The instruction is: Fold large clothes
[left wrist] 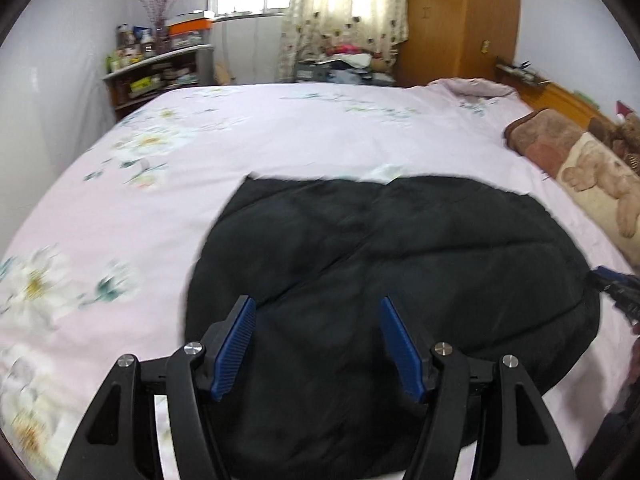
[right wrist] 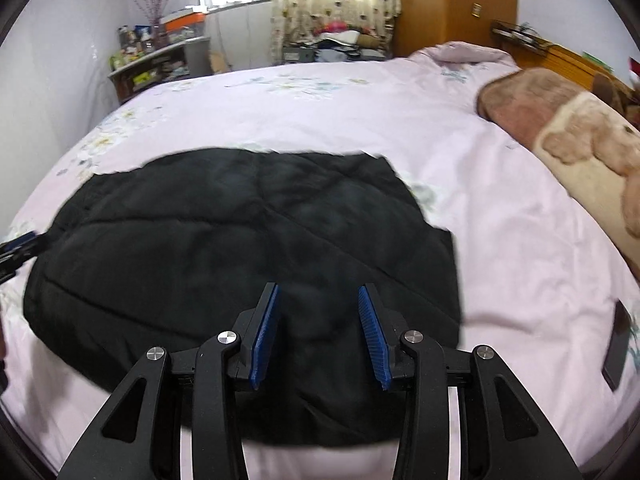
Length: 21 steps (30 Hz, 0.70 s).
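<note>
A black quilted jacket (left wrist: pixel 392 264) lies folded flat on the pink flowered bedspread (left wrist: pixel 280 128), on the near half of the bed. The left gripper (left wrist: pixel 318 308) hangs over the jacket's near left part, jaws apart and empty; the right gripper (right wrist: pixel 318 296) hangs over its near right part, jaws narrower, also empty. A brown blanket (right wrist: pixel 560 120) lies right of the jacket. No writing can be read.
</note>
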Motion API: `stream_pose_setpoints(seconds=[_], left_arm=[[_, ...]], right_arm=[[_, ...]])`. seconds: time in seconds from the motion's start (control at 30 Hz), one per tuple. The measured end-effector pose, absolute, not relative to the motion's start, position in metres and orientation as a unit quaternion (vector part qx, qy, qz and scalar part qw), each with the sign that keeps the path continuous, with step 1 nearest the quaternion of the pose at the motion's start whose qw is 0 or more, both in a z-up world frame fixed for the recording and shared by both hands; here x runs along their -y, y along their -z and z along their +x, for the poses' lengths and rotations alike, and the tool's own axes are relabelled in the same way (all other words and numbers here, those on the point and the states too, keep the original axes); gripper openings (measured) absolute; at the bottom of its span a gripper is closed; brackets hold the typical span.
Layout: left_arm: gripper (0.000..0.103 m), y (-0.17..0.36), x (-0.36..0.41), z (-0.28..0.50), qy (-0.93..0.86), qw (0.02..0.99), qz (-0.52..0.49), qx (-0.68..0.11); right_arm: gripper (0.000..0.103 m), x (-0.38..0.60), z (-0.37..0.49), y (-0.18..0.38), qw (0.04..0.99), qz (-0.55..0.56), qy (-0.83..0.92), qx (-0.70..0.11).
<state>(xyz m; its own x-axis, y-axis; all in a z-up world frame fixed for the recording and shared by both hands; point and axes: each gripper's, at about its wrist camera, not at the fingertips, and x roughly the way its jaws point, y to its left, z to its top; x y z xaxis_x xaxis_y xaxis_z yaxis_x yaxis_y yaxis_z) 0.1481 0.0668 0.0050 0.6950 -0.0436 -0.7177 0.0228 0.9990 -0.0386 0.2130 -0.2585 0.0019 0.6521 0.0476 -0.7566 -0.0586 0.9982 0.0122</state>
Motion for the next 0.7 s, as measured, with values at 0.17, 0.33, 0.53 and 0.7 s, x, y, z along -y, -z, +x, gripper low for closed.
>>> stream_pose_setpoints(seconds=[0.17,0.33,0.53,0.7], left_arm=[[0.069,0.027,-0.091,0.147,-0.016,0.901,-0.042,-0.432],[0.069,0.033,-0.09,0.157,-0.016,0.9,-0.047,-0.433],[0.069,0.033,-0.09,0.151,-0.015,0.898,-0.044,-0.437],[0.069,0.024,-0.089,0.143,-0.018,0.897,-0.043,-0.439]], right_arm=[[0.041,0.286,0.216,0.023,0.894,0.009,0.001,-0.447],[0.042,0.285,0.223,0.033,0.889,0.003,0.005,-0.457],[0.042,0.287,0.222,0.033,0.887,0.01,0.005,-0.461],[0.042,0.285,0.216,0.022,0.889,0.011,0.007,-0.458]])
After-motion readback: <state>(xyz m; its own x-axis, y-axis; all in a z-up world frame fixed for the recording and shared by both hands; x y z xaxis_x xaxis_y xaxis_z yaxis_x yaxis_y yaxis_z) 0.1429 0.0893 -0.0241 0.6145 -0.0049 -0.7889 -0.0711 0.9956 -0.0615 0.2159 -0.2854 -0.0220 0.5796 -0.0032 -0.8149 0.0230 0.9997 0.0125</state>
